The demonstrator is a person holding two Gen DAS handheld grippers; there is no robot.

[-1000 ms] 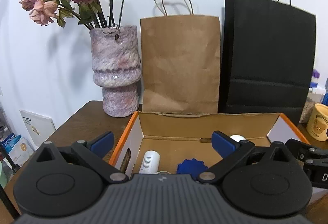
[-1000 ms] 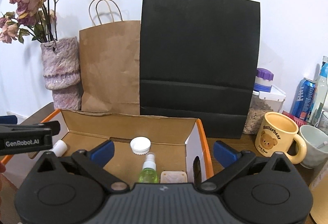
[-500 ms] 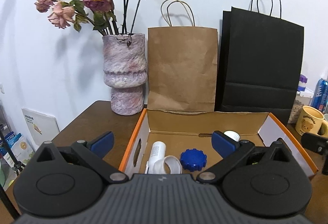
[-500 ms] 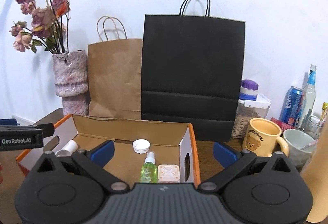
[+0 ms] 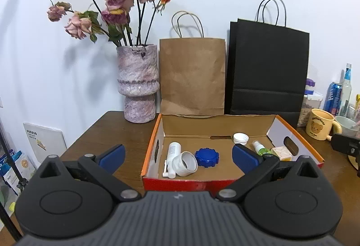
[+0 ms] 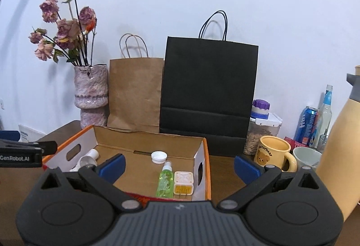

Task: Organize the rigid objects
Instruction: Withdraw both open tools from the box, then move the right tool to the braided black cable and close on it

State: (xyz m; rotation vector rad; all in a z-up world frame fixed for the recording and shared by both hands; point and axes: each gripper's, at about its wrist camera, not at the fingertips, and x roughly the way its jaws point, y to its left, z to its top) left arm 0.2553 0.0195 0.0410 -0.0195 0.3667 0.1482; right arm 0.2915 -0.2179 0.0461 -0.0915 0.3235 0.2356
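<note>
Left gripper (image 5: 178, 153) spread wide, nothing between its blue pads (image 5: 111, 155), hanging over the near edge of the box (image 5: 186, 183). Ahead of the fingers, inside the box: white bottle (image 5: 173, 151) lying on its side just inside the left pad's line, a white cup (image 5: 185, 164) tipped over and touching the bottle, blue lid (image 5: 207, 157) just right of the cup. White cap (image 5: 240, 138) farther back, above the right pad; green spray bottle (image 5: 259, 148) and a small yellow-white case (image 5: 281, 153) just beyond the right pad, near the box's right wall. Box sits on a brown table (image 5: 101, 131). Past the box, from left finger to right: vase (image 5: 137, 81) with dried roses, brown bag (image 5: 192, 76), black bag (image 5: 267, 70). Right gripper (image 6: 178, 166) likewise wide open and empty, its blue pads (image 6: 112, 165) apart across the box's right end. Between its fingers: spray bottle (image 6: 165, 179) lying lengthwise, case (image 6: 183, 183) touching its right side, cap (image 6: 159, 157) beyond them. Cup (image 6: 86, 161) and bottle (image 6: 93, 153) partly hidden behind the left finger. Box wall with hand-hole (image 6: 200, 169) stands between the fingers, closer to the right one. Beyond the right pad: yellow mug (image 6: 273, 153), a jar with purple lid (image 6: 262, 126), blue can (image 6: 307, 125). Tan flask (image 6: 339, 144) outside the right finger. Part of the other gripper shows at the far left edge
</note>
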